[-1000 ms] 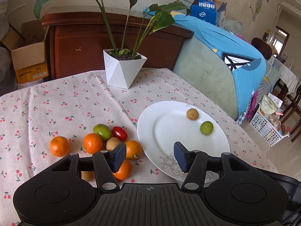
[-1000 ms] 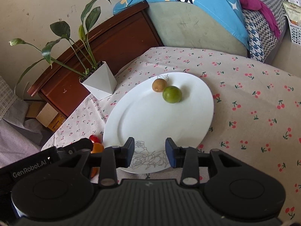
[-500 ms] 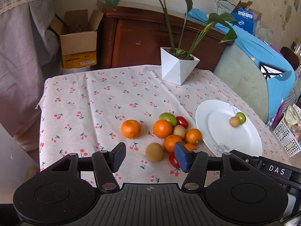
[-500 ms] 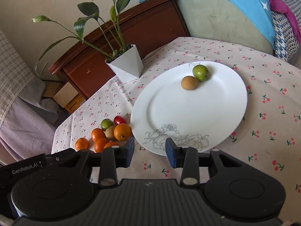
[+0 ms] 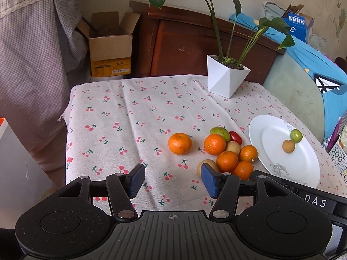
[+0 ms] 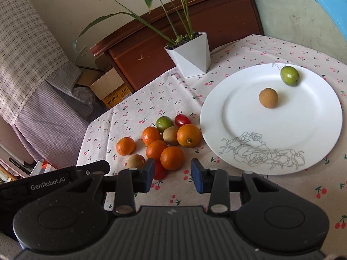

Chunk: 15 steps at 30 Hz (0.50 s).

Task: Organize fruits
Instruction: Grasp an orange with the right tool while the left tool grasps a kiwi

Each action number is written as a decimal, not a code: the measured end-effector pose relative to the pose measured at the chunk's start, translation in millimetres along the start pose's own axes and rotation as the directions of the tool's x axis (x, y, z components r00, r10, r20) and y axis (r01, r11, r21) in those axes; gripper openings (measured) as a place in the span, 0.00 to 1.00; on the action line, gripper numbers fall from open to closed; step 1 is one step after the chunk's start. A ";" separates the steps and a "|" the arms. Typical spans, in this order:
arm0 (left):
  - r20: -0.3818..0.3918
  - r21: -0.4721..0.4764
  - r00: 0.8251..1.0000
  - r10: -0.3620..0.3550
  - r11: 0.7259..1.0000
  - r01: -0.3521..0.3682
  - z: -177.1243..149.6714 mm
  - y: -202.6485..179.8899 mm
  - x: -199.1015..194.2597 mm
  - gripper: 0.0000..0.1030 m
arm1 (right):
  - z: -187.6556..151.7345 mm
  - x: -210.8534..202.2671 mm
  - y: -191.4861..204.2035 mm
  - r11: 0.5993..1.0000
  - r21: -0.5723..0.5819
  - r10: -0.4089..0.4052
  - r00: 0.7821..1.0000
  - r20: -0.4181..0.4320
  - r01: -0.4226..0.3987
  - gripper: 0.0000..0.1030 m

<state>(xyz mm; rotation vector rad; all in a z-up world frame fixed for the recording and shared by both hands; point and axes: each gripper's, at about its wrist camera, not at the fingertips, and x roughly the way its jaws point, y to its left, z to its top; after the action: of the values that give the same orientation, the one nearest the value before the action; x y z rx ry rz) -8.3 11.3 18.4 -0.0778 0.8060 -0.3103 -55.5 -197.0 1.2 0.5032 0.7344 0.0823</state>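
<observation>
Left wrist view: the left gripper [image 5: 172, 181] tilts down over the tablecloth's [image 5: 130, 117] near edge, its jaws apart and empty. The fruit pile [image 5: 225, 151] lies beside the plate [image 5: 271, 158] toward the right edge; one orange [image 5: 179, 143] sits apart.

Right wrist view: the right gripper [image 6: 172, 172], jaws apart and empty, hovers near the pile [image 6: 164, 143]. The plate's [image 6: 249, 119] rose drawing shows here, and a brown fruit [image 6: 268, 98] and a green fruit [image 6: 289, 75] lie on the plate, apart.
</observation>
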 end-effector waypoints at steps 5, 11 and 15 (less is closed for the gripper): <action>0.001 0.025 1.000 0.003 1.000 -0.004 -3.1 -2.9 2.4 0.54 | -1.2 11.1 0.8 1.000 0.002 -0.004 1.000 -0.008 0.004 0.37; 0.004 0.050 1.000 0.010 0.999 -0.011 -5.3 -6.3 5.3 0.54 | 1.3 19.7 -4.7 0.999 0.034 -0.017 1.000 0.006 0.017 0.37; 0.003 0.075 1.000 -0.004 0.997 0.004 -7.5 -11.1 7.6 0.53 | 2.4 23.4 -6.0 0.999 0.036 -0.011 1.000 0.012 0.011 0.36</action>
<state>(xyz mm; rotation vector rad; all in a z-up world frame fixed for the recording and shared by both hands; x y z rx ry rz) -11.5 -1.2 10.0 -0.0094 0.7901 -0.3442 -37.1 -197.5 -14.7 0.5331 0.7278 0.0558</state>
